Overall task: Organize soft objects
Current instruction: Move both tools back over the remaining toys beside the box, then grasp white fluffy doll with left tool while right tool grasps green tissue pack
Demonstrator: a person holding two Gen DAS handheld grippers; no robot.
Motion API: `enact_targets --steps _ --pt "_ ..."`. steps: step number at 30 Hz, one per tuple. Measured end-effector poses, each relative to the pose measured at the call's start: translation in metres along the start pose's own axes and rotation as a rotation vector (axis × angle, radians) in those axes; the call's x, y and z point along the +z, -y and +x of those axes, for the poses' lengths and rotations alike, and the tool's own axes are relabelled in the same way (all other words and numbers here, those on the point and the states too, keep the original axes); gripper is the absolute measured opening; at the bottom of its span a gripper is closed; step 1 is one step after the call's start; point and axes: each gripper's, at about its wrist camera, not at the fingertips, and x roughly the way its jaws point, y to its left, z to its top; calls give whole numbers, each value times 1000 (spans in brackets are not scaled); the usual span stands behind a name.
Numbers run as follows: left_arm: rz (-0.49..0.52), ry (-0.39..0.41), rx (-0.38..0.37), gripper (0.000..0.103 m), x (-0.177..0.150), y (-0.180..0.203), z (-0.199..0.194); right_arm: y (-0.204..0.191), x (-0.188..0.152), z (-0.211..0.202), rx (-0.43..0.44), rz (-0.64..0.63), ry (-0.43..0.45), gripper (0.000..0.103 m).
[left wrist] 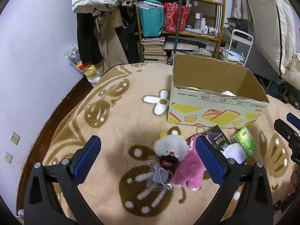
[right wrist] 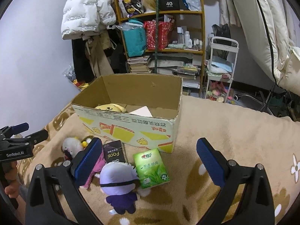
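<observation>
plush toys: three outside the cardboard box (right wrist: 131, 131) – white (left wrist: 169, 146), pink (left wrist: 189, 170), purple (right wrist: 118, 185)
tissue packs: one green (right wrist: 151, 168)
left gripper (left wrist: 148, 161): wide open, empty
right gripper (right wrist: 150, 162): same

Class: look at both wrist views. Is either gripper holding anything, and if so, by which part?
Nothing is held. The left gripper and right gripper are both open, empty, above the soft toys on the beige patterned blanket.

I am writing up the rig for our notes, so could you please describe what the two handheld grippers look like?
The left gripper and the right gripper match: black plastic arms with triangular cut-outs and silver rivets, ending in flat fingers faced with ribbed blue pads. Seen from the right wrist view, the left gripper's black body carries white lettering, "GenRobot.AI". No cables or sleeves are visible.
</observation>
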Motion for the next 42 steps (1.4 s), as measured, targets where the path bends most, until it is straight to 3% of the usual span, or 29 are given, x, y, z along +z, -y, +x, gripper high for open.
enact_targets --steps 27,42 --pt "35 -220 -18 100 -5 20 87 18 -13 82 -44 63 -231 103" --pt "58 -273 -9 100 -11 28 107 16 -25 108 -69 26 -320 103"
